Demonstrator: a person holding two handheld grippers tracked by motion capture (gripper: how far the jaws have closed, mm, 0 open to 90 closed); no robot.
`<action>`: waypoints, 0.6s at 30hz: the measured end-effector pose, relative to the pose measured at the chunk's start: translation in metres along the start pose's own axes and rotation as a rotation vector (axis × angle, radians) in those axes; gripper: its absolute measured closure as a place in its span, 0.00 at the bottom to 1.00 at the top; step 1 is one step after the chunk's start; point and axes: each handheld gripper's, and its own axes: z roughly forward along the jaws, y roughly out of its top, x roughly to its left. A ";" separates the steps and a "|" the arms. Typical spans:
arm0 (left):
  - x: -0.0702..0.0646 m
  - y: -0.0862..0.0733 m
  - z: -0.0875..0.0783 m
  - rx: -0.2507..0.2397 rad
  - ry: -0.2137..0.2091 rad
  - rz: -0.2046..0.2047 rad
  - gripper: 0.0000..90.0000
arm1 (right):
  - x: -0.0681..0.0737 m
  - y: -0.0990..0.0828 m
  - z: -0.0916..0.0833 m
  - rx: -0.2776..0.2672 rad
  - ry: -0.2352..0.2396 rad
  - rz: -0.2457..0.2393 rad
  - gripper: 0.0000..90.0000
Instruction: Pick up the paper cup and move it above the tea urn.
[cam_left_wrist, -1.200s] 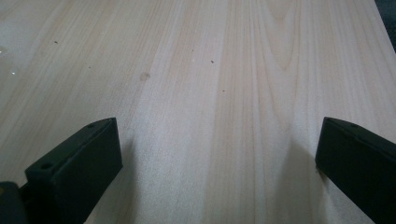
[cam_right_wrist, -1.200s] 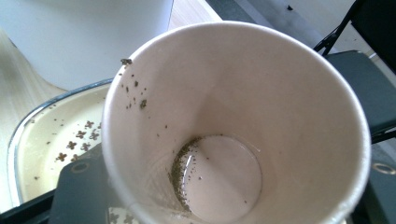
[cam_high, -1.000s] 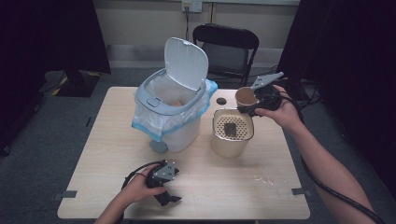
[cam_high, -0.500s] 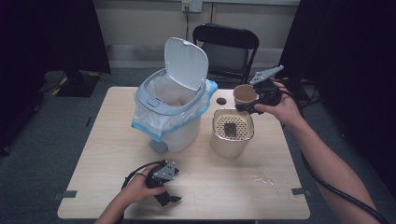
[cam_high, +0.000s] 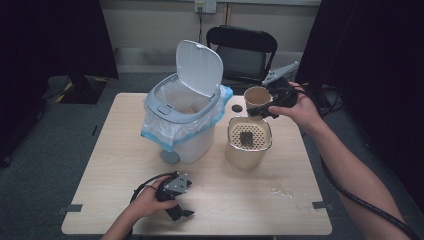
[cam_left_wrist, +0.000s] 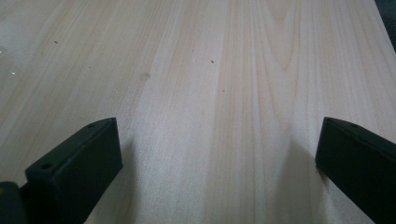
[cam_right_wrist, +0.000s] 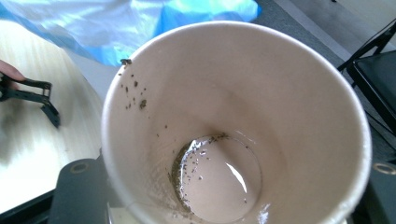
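The right gripper (cam_high: 272, 102) has its jaws clamped on a paper cup (cam_right_wrist: 236, 126), held tilted with its mouth toward the camera; a film of liquid and dark specks cling to the bottom. Below the jaws stands a beige strainer pot (cam_high: 248, 142), and beyond the cup the open lined bin (cam_high: 182, 112). Tipped further, the dregs could drip onto the surface (cam_high: 125, 150) instead of the pot, and too hard a squeeze could buckle the thin wall. Since a second ago, the cup has moved from above the pot toward the bin. The left gripper (cam_high: 175, 192) stays resting on the surface, jaws apart.
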 end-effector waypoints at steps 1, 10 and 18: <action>0.000 0.000 0.000 0.000 0.000 0.000 0.00 | 0.000 0.002 -0.001 0.002 0.001 -0.001 0.31; -0.001 0.000 0.000 -0.005 0.000 -0.007 0.00 | 0.001 0.014 -0.005 0.010 0.012 -0.002 0.31; -0.001 0.000 0.000 -0.005 0.000 -0.007 0.00 | 0.001 0.022 -0.006 0.020 0.036 -0.004 0.31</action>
